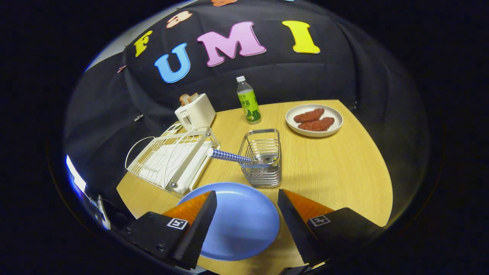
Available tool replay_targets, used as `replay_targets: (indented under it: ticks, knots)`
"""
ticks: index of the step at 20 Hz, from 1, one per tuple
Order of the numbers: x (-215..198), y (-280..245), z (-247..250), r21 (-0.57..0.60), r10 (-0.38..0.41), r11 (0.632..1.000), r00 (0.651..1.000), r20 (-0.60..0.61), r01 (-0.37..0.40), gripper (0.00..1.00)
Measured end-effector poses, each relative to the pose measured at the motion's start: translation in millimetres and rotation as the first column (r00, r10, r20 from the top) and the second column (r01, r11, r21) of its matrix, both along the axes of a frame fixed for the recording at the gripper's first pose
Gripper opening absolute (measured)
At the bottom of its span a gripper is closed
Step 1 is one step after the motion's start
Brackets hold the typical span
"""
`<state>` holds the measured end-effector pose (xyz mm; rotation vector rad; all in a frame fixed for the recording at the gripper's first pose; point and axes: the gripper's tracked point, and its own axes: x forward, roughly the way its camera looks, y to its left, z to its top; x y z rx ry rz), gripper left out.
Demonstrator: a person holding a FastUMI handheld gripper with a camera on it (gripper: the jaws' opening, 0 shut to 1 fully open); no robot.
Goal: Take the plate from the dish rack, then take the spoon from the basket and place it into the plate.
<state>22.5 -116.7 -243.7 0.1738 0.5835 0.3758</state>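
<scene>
My claw (246, 225) gapes wide, holding nothing, above the smooth round blue plate (238, 223) on the wooden desk (332, 172). Just ahead, the checkered-handled spoon (229, 156) leans in the wire basket (263, 158); the white dish rack (172, 158) sits ahead-left.

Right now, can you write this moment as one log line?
gripper: open, empty | round blue plate: on table, between fingers | blue-checked-handled spoon: in wire basket | white dish rack: empty

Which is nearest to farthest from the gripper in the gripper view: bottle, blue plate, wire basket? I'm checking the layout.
The gripper is open.
1. Blue plate, lying on the table between the jaws.
2. Wire basket, just ahead, holding the spoon.
3. Bottle, beyond the basket, near the booth wall.
</scene>
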Motion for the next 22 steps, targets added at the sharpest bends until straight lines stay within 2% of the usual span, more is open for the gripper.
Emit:
replay_targets:
  ticks: [4, 7, 15, 18, 19, 20, 22]
  knots:
    - [2.9, 15.3, 30.8, -0.062, 0.107, 0.993, 0.984, 0.146, -0.099, 0.98]
    - [15.3, 31.0, 41.2, -0.104, 0.168, 0.983, 0.965, 0.203, -0.149, 0.98]
    - [58.9, 55.3, 30.6, -0.225, 0.25, 0.955, 0.934, 0.255, -0.194, 0.97]
    - [68.5, 63.0, 17.9, -0.277, 0.285, 0.937, 0.923, 0.259, -0.211, 0.8]
    - [70.9, 63.7, 14.1, -0.296, 0.292, 0.932, 0.921, 0.259, -0.212, 0.78]
    - [72.4, 64.9, 10.0, -0.303, 0.294, 0.929, 0.921, 0.254, -0.213, 0.72]
    - [74.9, 67.9, 6.1, -0.309, 0.3, 0.926, 0.92, 0.252, -0.217, 0.69]
